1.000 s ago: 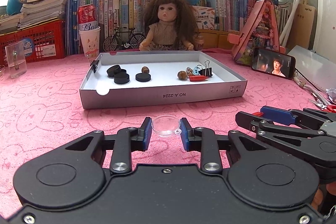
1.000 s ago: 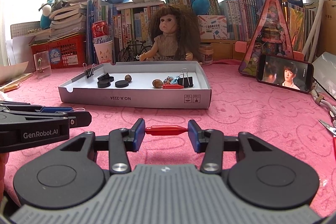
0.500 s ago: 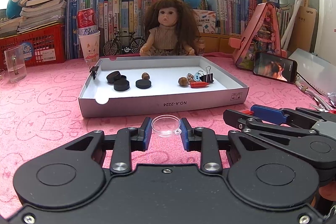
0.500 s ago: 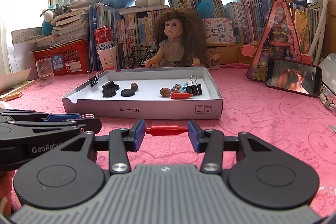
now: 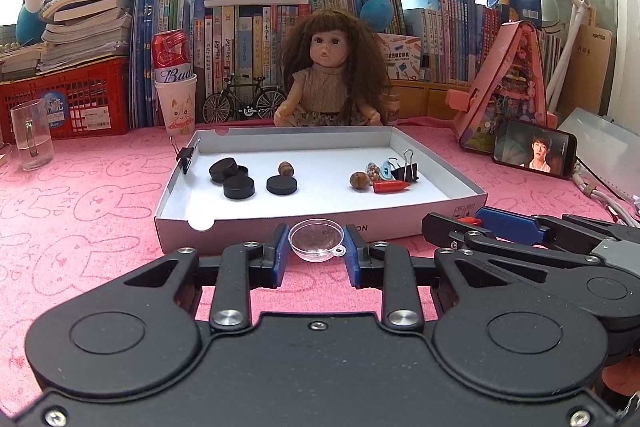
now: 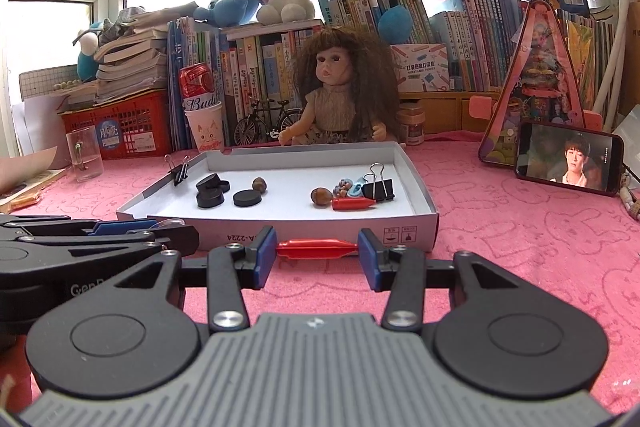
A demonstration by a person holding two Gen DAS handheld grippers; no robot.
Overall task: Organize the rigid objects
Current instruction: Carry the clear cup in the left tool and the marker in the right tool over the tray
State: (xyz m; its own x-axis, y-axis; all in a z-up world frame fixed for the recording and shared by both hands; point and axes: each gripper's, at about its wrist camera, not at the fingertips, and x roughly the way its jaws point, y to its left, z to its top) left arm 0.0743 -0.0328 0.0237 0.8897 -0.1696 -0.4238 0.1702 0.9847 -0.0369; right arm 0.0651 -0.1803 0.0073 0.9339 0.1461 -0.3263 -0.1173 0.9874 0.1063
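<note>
My left gripper (image 5: 316, 251) is shut on a clear plastic half-dome (image 5: 317, 239), held just in front of the white box's near wall (image 5: 248, 227). My right gripper (image 6: 317, 253) is shut on a red pointed piece (image 6: 316, 249), gripped end to end, just in front of the same box (image 6: 328, 229). Inside the box lie three black discs (image 5: 239, 186), two nuts (image 5: 286, 169), a red pointed piece (image 5: 390, 186), a black binder clip (image 5: 405, 171) and small blue bits. Another binder clip (image 5: 186, 155) is clipped on the box's left wall.
A doll (image 5: 330, 83) sits right behind the box, with books and plush toys behind it. A glass mug (image 5: 31, 135) and a paper cup with a can (image 5: 176, 99) stand at the left, a phone (image 5: 534, 153) at the right. Pink cloth covers the table.
Both grippers have moved forward and up toward the box, each still holding its object. The box now looks closer and more of its floor shows.
</note>
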